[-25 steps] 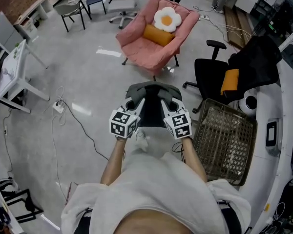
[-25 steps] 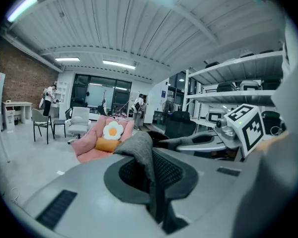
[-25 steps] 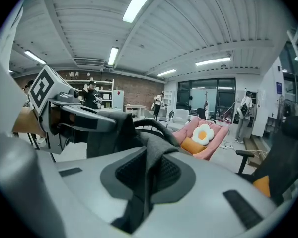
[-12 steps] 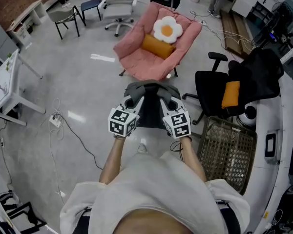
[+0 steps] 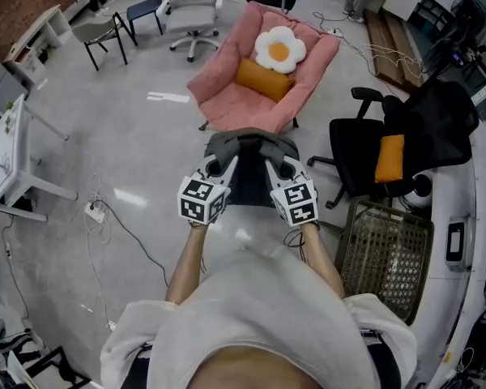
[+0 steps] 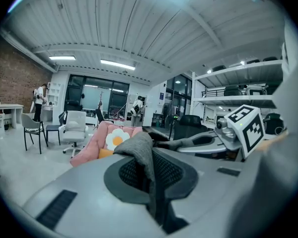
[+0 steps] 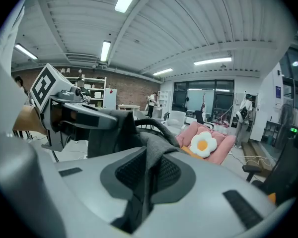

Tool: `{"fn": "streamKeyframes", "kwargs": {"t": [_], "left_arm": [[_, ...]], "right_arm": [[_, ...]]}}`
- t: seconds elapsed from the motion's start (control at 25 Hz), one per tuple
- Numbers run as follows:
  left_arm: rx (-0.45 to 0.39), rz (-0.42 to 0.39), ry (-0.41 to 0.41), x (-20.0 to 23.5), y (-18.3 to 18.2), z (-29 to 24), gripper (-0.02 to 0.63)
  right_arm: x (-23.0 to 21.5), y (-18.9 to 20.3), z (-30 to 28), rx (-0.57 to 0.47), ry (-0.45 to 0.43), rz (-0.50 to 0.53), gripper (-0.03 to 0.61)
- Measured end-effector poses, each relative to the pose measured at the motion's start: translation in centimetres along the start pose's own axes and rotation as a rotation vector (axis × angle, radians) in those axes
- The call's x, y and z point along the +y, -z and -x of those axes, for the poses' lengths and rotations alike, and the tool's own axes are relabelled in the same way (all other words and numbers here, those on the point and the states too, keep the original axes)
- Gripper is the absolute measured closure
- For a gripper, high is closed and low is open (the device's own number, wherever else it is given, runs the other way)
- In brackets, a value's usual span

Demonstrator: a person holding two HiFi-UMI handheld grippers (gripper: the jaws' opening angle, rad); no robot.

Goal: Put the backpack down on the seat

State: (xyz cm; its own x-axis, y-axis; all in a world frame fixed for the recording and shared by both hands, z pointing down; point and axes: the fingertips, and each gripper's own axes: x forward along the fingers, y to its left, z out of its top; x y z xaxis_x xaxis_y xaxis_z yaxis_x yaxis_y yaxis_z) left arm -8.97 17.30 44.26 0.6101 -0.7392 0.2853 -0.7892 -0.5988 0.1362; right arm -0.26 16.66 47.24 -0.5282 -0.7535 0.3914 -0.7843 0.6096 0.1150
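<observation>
Now nearer the pink armchair [image 5: 225, 97], left gripper [image 5: 224, 167] and right gripper [image 5: 272, 167] still clenched on the backpack [image 5: 251, 147].

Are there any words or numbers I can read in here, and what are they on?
No words or numbers can be read.
Cubes on the left gripper and right gripper: black-and-white square patterns, not letters.
Backpack: no label showing.
Far walls: too small to tell.
</observation>
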Motion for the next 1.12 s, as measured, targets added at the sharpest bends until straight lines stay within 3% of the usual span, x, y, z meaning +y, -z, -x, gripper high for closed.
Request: {"fn": "streamKeyframes", "kwargs": {"t": [0.44,1.12], "left_arm": [[-0.004,-0.001,-0.026,4.5,-2.2,-3.7,0.583],[-0.013,0.007,-0.184,14.2,-8.2,-13.4,0.583]], "right_arm": [[-3.0,-2.8,-5.3,-0.028,-0.026,0.017,0.546],[-11.4,-7.6,-17.6,-0.066,-0.168,0.031,0.546]]}}
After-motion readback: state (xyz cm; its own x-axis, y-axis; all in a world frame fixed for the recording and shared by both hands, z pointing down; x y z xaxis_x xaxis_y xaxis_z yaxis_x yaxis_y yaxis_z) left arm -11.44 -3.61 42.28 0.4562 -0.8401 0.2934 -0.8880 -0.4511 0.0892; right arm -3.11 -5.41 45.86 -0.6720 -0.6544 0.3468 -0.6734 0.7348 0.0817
